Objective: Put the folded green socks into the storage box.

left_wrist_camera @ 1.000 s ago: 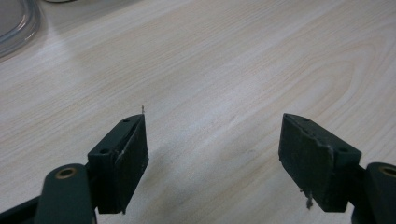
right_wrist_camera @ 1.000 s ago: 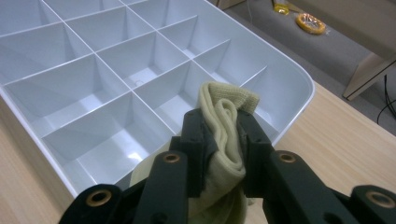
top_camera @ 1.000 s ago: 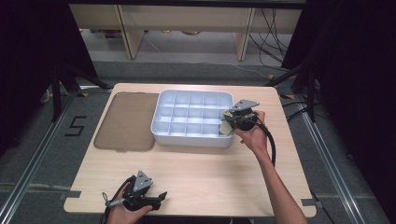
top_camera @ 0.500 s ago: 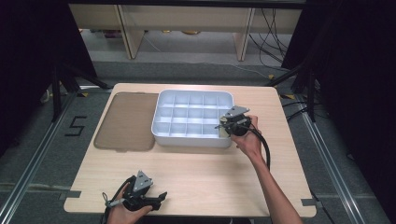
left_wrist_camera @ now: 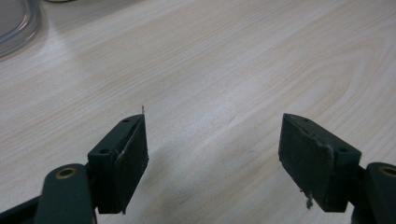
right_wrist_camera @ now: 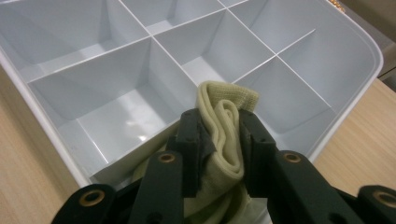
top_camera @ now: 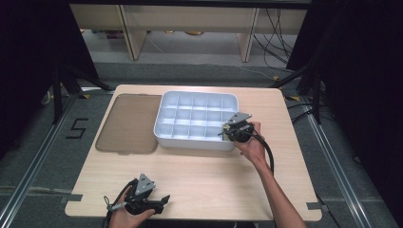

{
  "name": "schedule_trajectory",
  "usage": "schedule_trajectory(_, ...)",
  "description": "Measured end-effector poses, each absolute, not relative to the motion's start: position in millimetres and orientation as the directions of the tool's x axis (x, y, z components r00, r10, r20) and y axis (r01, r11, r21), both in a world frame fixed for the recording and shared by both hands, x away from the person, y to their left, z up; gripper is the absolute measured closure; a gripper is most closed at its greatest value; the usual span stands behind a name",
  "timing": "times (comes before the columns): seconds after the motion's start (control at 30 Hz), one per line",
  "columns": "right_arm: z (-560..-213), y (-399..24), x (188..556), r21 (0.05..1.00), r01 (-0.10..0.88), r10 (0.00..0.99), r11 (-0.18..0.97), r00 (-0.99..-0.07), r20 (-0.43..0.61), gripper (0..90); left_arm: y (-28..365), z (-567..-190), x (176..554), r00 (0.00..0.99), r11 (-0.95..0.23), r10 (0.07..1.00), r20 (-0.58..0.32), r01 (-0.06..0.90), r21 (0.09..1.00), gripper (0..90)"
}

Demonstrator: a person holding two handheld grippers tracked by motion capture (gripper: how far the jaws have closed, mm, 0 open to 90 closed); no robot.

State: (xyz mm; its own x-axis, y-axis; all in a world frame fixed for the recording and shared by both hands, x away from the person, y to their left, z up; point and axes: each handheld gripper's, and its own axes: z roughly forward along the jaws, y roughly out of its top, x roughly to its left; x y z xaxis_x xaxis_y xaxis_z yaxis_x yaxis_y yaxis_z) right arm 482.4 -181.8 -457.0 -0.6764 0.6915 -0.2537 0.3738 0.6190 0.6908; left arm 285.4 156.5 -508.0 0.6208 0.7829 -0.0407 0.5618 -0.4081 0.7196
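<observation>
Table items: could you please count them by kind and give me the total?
White divided tray: 1
Brown translucent lid: 1
Pale yellow folded cloth, held in the right claw over the tray: 1
Hand-held claws, right one and left claw: 2
Total: 5

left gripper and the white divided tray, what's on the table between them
Nothing: in the high view only bare wooden table lies between the left gripper and the tray.
</observation>
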Motion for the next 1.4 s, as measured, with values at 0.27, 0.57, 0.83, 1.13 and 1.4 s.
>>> schedule_trajectory(0.27, -449, -187, 482, 0.722, 0.402, 0.724, 0.564, -0.661, -0.198, 63.7, 156, -508, 285, 0.617, -0.395, 0.785, -0.054, 0.565, 0.724, 23.7)
schedule_trajectory(0.57, -431, -194, 482, 0.752, 0.4, 0.733, 0.525, -0.661, -0.16, 79.2, 156, -507, 285, 0.633, -0.422, 0.774, -0.031, 0.551, 0.72, 23.7)
schedule_trajectory(0.83, -450, -185, 489, 0.662, 0.476, 0.73, 0.579, -0.664, -0.161, 83.0, 155, -509, 285, 0.62, -0.392, 0.783, -0.054, 0.56, 0.73, 23.7)
schedule_trajectory(1.13, -456, -172, 495, 0.569, 0.524, 0.712, 0.634, -0.682, -0.165, 83.8, 154, -509, 284, 0.612, -0.387, 0.789, -0.054, 0.562, 0.731, 23.6)
schedule_trajectory(1.4, -458, -173, 500, 0.566, 0.546, 0.72, 0.618, -0.682, -0.129, 82.7, 154, -509, 284, 0.616, -0.39, 0.786, -0.051, 0.559, 0.732, 23.6)
